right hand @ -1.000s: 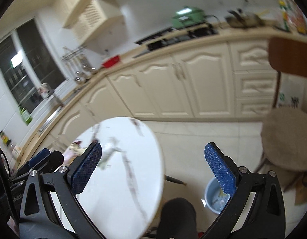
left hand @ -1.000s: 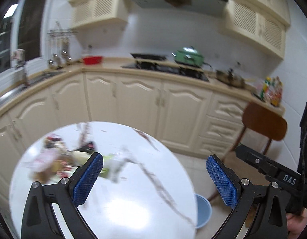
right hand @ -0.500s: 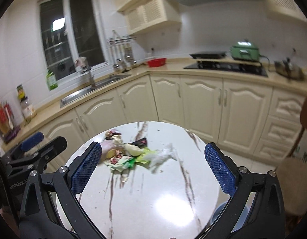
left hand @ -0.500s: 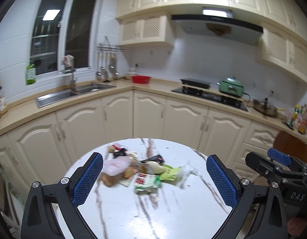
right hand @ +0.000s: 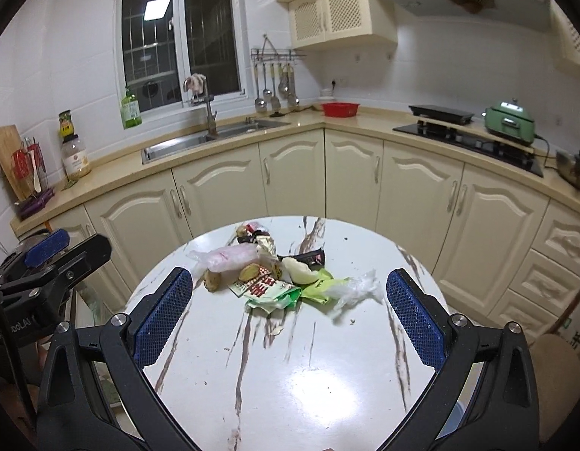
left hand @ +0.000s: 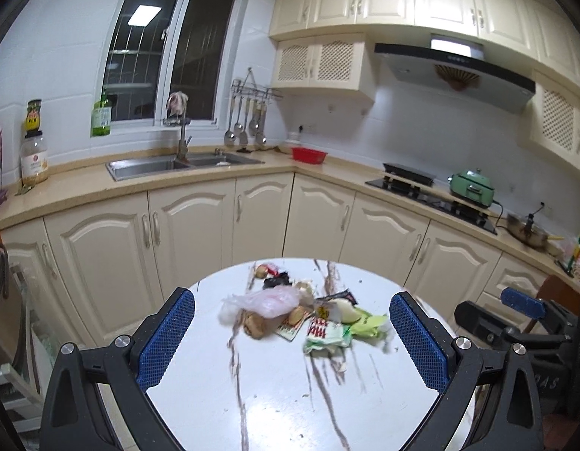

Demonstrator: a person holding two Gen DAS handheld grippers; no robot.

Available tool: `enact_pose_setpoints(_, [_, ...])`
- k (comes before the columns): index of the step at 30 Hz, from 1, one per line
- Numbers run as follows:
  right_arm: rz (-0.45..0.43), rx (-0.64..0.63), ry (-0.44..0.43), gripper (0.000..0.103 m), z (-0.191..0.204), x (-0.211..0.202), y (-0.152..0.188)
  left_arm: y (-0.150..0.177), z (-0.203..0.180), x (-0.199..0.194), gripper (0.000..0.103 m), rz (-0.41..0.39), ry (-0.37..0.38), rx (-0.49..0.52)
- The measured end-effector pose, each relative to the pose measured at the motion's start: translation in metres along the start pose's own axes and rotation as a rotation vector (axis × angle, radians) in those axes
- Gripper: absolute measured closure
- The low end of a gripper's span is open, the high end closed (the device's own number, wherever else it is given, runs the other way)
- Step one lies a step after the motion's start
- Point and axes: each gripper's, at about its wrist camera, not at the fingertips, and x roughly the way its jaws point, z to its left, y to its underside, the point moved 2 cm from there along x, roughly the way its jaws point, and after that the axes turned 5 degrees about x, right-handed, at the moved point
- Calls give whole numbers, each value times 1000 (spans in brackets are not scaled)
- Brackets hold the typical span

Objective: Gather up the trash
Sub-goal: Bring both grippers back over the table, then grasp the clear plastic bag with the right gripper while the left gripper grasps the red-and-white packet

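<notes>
1. White marble with dark streaks makes the round table [left hand: 275, 394], and the trash pile [left hand: 301, 312] sits on the far half, toward 12 o'clock from both grippers.
2. The left gripper [left hand: 292, 338] is spread wide and holds nothing. It hangs above the near side of the table.
3. The right gripper [right hand: 290, 317] is spread wide too, and it is empty.
4. The pile has a pink plastic bag [right hand: 230, 257], a green and red wrapper [right hand: 269, 293], a clear scrap [right hand: 356, 289] at 3 o'clock and some brown lumps [right hand: 214, 280].
5. I think a light wrapper could slide away if a finger pushes it.
6. The round lumps could roll off the table edge if bumped.
</notes>
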Motion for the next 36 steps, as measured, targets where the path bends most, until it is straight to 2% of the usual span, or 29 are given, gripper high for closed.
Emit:
enact_pose_setpoints(2, [16, 4, 7, 0, -4, 7, 2, 8, -2, 5, 1, 23, -2, -5])
enact_pose_setpoints(8, [96, 33, 39, 0, -28, 36, 10, 3, -7, 44, 1, 90, -3, -29])
enact_pose_setpoints(13, [180, 71, 67, 0, -55, 70, 21, -24, -8, 104, 1, 161, 9, -42])
enact_pose_setpoints(19, [281, 109, 96, 0, -84, 112, 38, -35, -12, 168, 1, 239, 31, -33])
enact_pose_setpoints(31, [356, 211, 72, 0, -114, 187, 42, -62, -27, 308, 1, 347, 52, -8])
enact_pose_setpoints(34, [360, 235, 65, 3, -120, 202, 39, -66, -33, 336, 1, 361, 53, 5])
enact_pose_setpoints(36, [367, 260, 63, 12, -127, 210, 38, -69, -39, 353, 1, 371, 56, 12])
